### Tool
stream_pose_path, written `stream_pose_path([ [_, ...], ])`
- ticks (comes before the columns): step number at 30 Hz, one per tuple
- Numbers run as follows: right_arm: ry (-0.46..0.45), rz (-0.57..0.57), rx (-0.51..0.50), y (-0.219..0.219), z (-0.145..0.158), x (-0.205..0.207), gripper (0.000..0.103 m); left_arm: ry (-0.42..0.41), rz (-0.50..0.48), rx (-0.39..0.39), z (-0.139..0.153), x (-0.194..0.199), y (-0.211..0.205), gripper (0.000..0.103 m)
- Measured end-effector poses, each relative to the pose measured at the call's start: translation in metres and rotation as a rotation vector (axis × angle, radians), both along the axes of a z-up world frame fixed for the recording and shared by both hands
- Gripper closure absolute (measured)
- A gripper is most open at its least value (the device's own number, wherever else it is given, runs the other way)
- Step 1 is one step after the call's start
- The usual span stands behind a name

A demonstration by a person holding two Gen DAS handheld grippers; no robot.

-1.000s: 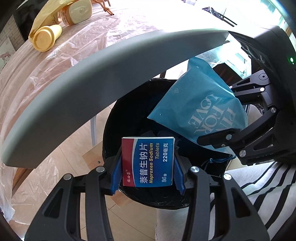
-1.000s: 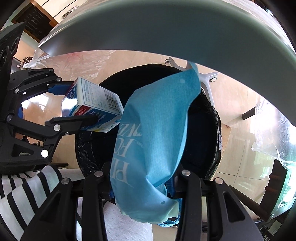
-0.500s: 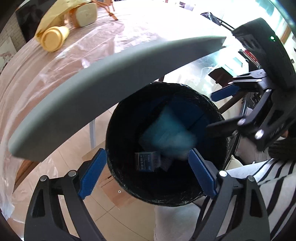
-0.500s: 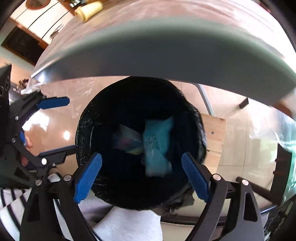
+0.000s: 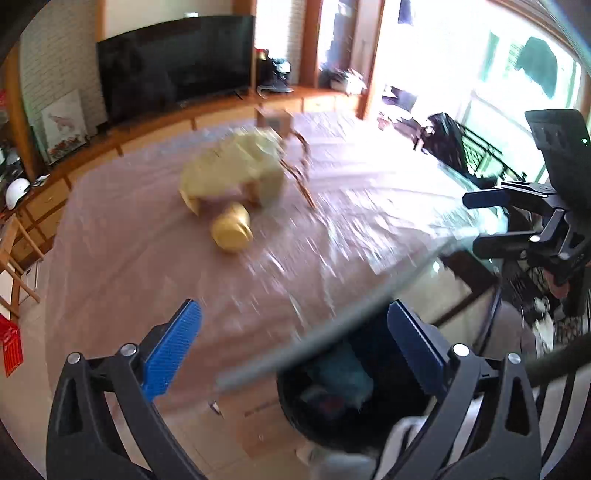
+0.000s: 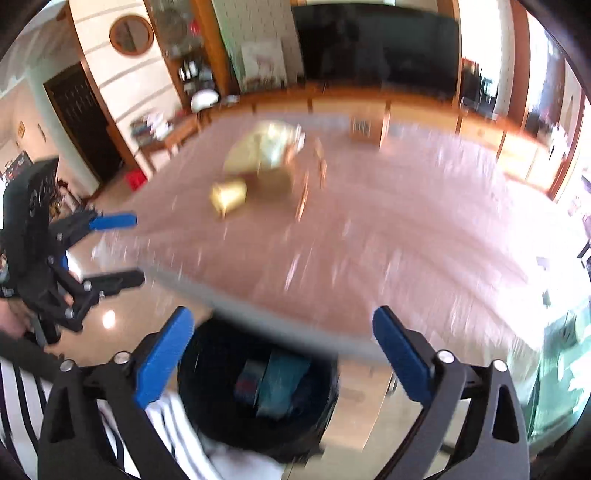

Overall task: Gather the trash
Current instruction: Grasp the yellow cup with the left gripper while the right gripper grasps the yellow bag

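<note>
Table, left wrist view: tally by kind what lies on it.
Cup: 1
Bag: 1
Box: 1
Brown strands: too blurred to count
Total: 3 countable things on the table.

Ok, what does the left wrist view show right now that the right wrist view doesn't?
Only the left wrist view: the right hand-held gripper, open, in front of bright windows. Only the right wrist view: the left hand-held gripper, open, a dark doorway and a round wall clock. Both: the black bin with blue trash inside, the plastic-covered table, the yellow cup, the yellow bag and the TV.
</note>
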State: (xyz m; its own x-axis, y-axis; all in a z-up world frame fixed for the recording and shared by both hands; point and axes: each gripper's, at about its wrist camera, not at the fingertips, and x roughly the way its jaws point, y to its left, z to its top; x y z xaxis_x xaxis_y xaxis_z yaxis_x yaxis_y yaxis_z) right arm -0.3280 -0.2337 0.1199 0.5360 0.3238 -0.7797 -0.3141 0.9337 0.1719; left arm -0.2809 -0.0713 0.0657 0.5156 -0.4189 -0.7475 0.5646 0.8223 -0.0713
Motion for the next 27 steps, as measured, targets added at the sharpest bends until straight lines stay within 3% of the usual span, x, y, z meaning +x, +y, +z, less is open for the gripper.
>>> stream_pose_path([
  [7,-0.105,0.140,-0.118,0.031,0.021,0.085,0.006,0.022,0.052,0.033,-0.009,0.054,-0.007,0.002],
  [10,-0.099,0.200,-0.101,0.041,0.027,0.115,0.006,0.078,0.052,0.034,-0.020,0.076,-0.007,0.002],
  [16,-0.028,0.359,-0.093,0.070,0.021,0.178,0.006,0.085,0.044,0.052,-0.028,0.092,-0.005,0.003],
  [27,0.081,0.560,-0.166,0.122,-0.016,0.239,0.007,0.106,0.062,0.064,-0.043,0.113,-0.013,0.030],
])
